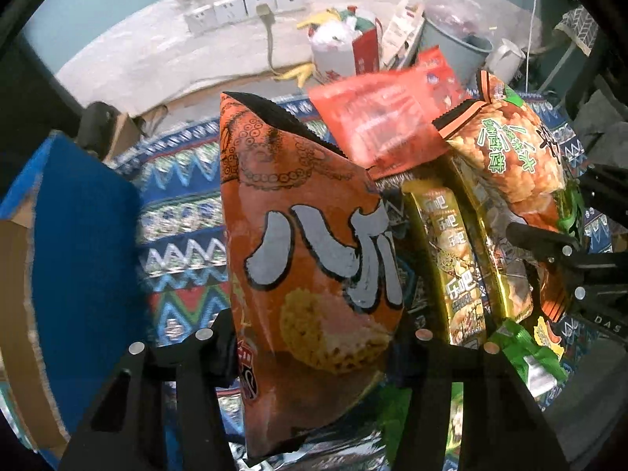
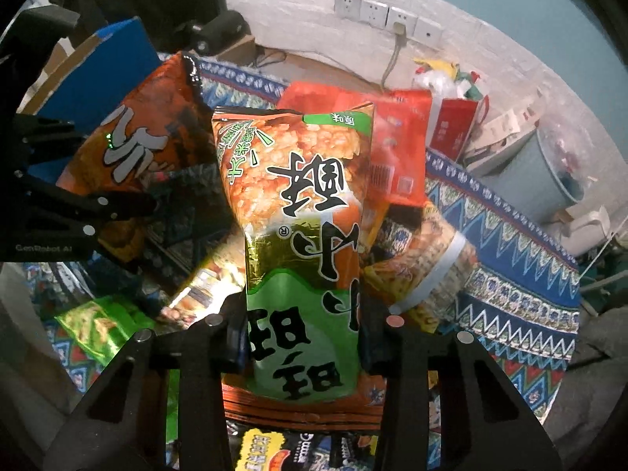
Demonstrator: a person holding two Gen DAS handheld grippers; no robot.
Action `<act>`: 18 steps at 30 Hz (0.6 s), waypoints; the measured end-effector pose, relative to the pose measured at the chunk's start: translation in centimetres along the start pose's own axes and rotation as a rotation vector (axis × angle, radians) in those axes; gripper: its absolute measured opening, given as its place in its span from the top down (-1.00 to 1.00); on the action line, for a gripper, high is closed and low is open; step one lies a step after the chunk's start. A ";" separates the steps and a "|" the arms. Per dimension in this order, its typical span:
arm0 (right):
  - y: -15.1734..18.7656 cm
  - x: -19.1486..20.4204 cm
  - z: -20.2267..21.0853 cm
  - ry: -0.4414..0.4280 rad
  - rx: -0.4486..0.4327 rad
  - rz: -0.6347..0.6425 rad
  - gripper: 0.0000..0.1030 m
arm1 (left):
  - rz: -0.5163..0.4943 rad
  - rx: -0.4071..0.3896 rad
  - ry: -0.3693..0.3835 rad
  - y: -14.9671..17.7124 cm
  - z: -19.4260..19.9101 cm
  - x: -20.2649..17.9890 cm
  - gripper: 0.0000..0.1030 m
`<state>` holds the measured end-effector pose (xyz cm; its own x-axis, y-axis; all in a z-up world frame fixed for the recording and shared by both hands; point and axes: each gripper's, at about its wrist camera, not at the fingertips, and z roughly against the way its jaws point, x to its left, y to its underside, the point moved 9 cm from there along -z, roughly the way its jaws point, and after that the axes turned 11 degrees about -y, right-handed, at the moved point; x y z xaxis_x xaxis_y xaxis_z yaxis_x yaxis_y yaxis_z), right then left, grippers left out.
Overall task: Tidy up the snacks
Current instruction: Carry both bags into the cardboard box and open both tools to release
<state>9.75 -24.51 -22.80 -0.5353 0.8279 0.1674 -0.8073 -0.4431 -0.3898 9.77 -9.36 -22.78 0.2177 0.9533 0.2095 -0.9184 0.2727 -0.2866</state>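
Note:
My left gripper (image 1: 314,337) is shut on an orange snack bag with big grey characters (image 1: 306,235) and holds it upright above the patterned cloth. The same bag shows at the left of the right wrist view (image 2: 137,137), with the left gripper (image 2: 129,204) below it. My right gripper (image 2: 302,325) is shut on a green-and-orange rice cracker bag (image 2: 302,216), held upright. That bag shows at the right of the left wrist view (image 1: 510,149), next to the right gripper (image 1: 549,243).
A red packet (image 1: 392,117) and gold packets (image 1: 455,259) lie between the held bags. A blue cardboard box (image 1: 78,243) stands at left. Small green packets (image 2: 98,325) lie on the patterned cloth (image 2: 510,274). A grey bin (image 2: 541,172) and wall sockets (image 2: 388,15) are behind.

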 end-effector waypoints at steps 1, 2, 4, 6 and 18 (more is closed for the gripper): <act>-0.2 0.2 0.3 -0.001 -0.007 0.001 0.23 | 0.005 -0.012 -0.006 -0.1 0.6 0.3 -0.09; -0.4 0.4 0.6 -0.002 -0.011 0.001 0.23 | 0.009 -0.021 -0.008 -0.2 0.9 0.6 -0.09; -0.8 0.9 1.2 0.002 -0.025 0.005 0.23 | 0.021 -0.044 -0.007 -0.3 2.1 1.3 -0.09; -1.2 1.3 1.7 0.002 -0.032 0.012 0.23 | 0.031 -0.064 -0.011 0.1 3.2 1.8 -0.09; -3.9 4.9 4.8 0.002 -0.092 0.035 0.23 | 0.084 -0.172 -0.039 0.8 7.7 6.9 -0.09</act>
<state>9.03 -20.38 -16.08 -0.5625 0.8131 0.1501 -0.7614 -0.4386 -0.4773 7.99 -3.58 -14.36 0.1270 0.9687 0.2134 -0.8621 0.2143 -0.4593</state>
